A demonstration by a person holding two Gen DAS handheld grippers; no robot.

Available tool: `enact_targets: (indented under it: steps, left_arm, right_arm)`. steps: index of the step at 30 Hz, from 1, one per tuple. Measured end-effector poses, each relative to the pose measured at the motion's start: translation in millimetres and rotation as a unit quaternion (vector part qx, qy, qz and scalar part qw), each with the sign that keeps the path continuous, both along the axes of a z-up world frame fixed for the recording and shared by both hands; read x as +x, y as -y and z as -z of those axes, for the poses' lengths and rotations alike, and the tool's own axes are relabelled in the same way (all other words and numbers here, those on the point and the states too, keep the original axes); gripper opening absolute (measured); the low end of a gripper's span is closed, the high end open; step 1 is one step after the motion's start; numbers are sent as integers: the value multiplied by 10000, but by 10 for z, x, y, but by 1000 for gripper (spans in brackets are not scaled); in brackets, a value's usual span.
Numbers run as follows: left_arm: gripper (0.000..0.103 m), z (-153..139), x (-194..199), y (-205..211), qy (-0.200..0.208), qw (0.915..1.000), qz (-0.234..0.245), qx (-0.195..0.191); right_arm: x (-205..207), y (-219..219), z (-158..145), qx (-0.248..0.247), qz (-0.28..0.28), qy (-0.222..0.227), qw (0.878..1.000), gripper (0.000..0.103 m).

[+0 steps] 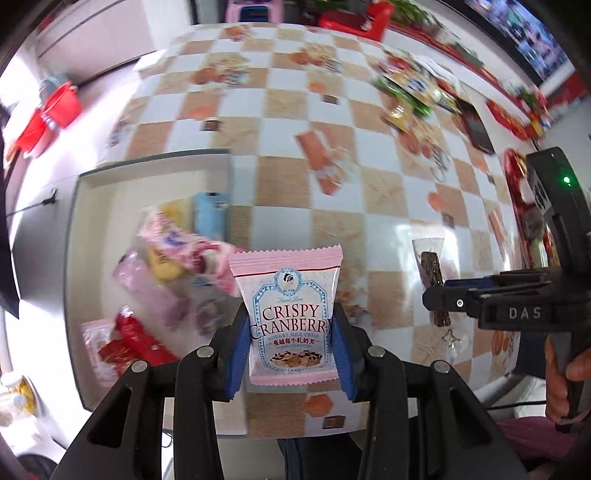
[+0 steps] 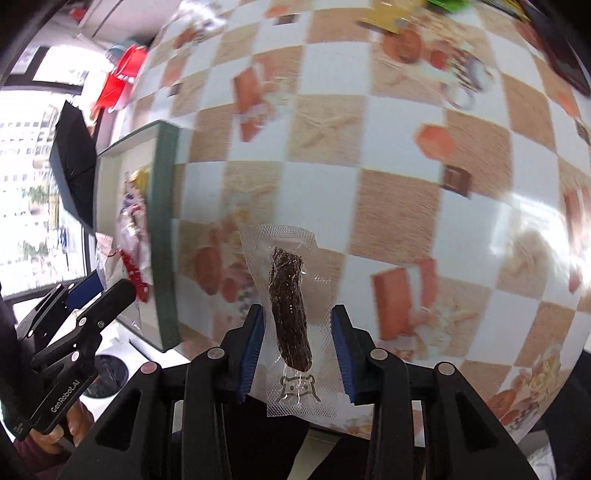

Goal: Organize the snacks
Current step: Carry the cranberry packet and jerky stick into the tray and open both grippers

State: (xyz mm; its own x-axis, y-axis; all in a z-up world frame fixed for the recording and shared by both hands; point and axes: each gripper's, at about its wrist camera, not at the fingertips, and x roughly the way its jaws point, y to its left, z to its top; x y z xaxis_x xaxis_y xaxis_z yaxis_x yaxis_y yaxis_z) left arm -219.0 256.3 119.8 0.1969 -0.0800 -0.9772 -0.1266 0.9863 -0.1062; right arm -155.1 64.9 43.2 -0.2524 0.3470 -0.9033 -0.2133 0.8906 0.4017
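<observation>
Left gripper (image 1: 290, 347) level, clamping cranberry packet (image 1: 290, 314) — right gripper (image 2: 297, 350) gripping jerky pouch (image 2: 291, 317)

Snack packets (image 1: 166, 266) in the box (image 1: 147, 173) are smeared by blur; the far snack pile (image 1: 410, 92) cannot be read.

This looks like a room in a home, probably a dining or living area. The table (image 1: 369, 229) wears a glossy checkered cloth (image 2: 399, 206) printed with food pictures. At the far left, red plastic buckets (image 1: 55, 110) stand on the floor, and a pink stool (image 1: 245, 9) is beyond the far edge. A screen (image 1: 532, 40) shows at the far right. A window (image 2: 33, 177) on the left looks onto buildings.
</observation>
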Motion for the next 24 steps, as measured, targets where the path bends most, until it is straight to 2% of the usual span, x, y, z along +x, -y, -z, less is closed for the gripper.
enact_targets:
  steps: [10, 19, 20, 21, 22, 23, 24]
  left_arm:
    - [44, 37, -303, -965, -71, 9936, -1094, 252]
    - [45, 221, -393, -1348, -301, 9887, -1447, 256]
    - [48, 229, -403, -1358, -306, 9884, -1458, 283]
    - [56, 227, -417, -1361, -300, 9885, -1442, 345]
    - [63, 220, -429, -1360, -282, 9883, -1438, 423]
    - [76, 205, -443, -1362, -259, 9881, -1437, 493]
    - [79, 188, -457, -1363, -210, 9880, -1433, 543]
  right_arm:
    - [-55, -1333, -124, 397, -1094, 101, 9932, 39]
    - [-167, -2236, -85, 428, -1679, 71, 9849, 41]
    - [-158, -2317, -70, 421, -1709, 59, 9844, 45]
    - [-162, -2384, -58, 382, -1765, 69, 9835, 46]
    - [-180, -2479, -34, 332, -1821, 98, 9827, 53]
    - [-193, -2502, -42, 284, -1882, 137, 9816, 82]
    - [-212, -2524, -60, 210, -1939, 239, 9805, 101]
